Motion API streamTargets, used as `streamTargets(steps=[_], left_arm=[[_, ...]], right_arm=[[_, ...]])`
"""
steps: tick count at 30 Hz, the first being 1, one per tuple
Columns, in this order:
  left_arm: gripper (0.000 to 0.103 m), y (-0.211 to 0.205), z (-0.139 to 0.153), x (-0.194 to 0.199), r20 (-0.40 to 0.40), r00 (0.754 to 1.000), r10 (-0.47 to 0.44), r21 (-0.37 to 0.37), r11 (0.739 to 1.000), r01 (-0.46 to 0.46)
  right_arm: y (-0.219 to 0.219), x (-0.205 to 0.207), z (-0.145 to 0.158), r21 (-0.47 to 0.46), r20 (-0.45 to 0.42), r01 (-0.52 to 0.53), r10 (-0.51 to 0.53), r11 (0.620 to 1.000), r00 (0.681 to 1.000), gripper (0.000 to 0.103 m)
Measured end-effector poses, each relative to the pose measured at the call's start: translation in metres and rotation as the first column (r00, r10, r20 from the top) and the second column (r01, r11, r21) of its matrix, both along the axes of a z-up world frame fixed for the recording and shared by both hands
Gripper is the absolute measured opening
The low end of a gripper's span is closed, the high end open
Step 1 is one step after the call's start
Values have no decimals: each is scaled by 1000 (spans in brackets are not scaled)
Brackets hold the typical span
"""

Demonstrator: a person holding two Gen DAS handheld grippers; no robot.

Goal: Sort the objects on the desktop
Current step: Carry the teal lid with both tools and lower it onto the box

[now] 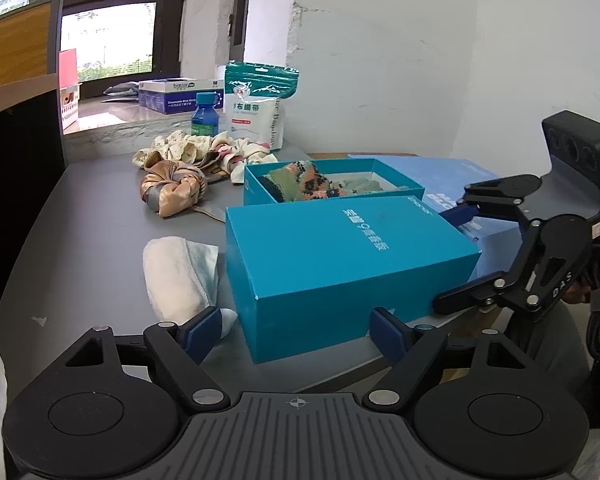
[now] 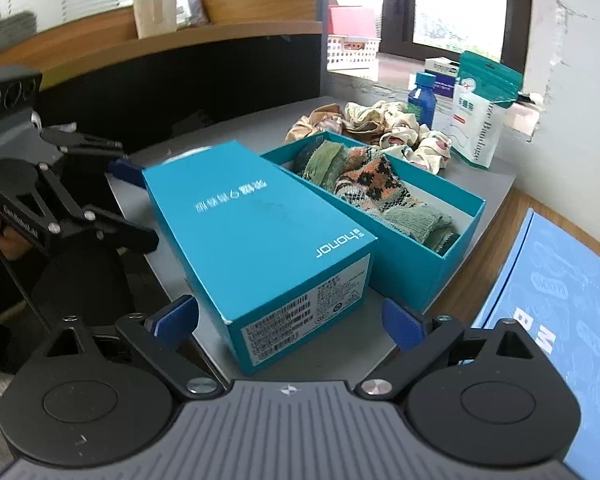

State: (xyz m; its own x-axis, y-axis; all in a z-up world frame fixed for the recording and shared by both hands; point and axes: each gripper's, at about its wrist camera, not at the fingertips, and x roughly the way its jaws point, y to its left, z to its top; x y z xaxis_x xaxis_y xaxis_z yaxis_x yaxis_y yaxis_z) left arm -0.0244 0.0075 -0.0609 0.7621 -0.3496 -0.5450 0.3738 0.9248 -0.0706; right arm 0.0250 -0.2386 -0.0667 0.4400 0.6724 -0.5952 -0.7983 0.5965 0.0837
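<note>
A closed teal phone box (image 1: 332, 264) (image 2: 256, 232) lies on the grey table (image 1: 80, 240), right beside an open teal box (image 1: 256, 192) (image 2: 412, 256) filled with knitted socks (image 1: 304, 182) (image 2: 372, 180). My left gripper (image 1: 296, 334) (image 2: 140, 200) is open, its blue pads on either side of the closed box's near corner. My right gripper (image 2: 290, 322) (image 1: 450, 258) is open too, straddling the box's barcode end. Neither gripper holds anything. A folded white sock (image 1: 176, 276) rests just left of the closed box.
Scrunchies and patterned cloth (image 1: 180, 184) (image 2: 380, 124) are piled behind the boxes. A blue bottle (image 1: 206, 116) (image 2: 422, 98) and a bandage bag (image 1: 256, 104) (image 2: 480, 120) stand by the wall. A flat blue box (image 1: 440, 176) (image 2: 560, 300) lies to the right.
</note>
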Motion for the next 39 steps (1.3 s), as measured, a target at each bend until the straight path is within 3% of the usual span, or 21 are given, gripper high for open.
streamTargets(steps=[11, 17, 22, 26, 31, 39], left_arm=[[72, -14, -6, -16, 115, 993, -8, 74, 997, -1], [65, -14, -5, -17, 130, 991, 1, 53, 999, -8], [63, -16, 1, -23, 171, 985, -2, 25, 1000, -2], [63, -23, 6, -29, 204, 978, -28, 56, 998, 17], [63, -33, 9, -35, 239, 970, -53, 93, 995, 32], [63, -42, 18, -34, 300, 952, -65, 78, 996, 44]], right_arm=[[-2, -12, -7, 31, 72, -4, 2, 999, 997, 97], [-4, -17, -10, 41, 64, 0, -2, 999, 998, 80], [-6, -20, -10, 36, 63, 17, -19, 999, 998, 80], [-10, -25, -7, 30, 71, 27, -29, 999, 997, 79], [-16, -38, 1, 5, 124, 36, -37, 999, 992, 79], [-28, -50, 17, -10, 214, 59, -56, 998, 975, 79]])
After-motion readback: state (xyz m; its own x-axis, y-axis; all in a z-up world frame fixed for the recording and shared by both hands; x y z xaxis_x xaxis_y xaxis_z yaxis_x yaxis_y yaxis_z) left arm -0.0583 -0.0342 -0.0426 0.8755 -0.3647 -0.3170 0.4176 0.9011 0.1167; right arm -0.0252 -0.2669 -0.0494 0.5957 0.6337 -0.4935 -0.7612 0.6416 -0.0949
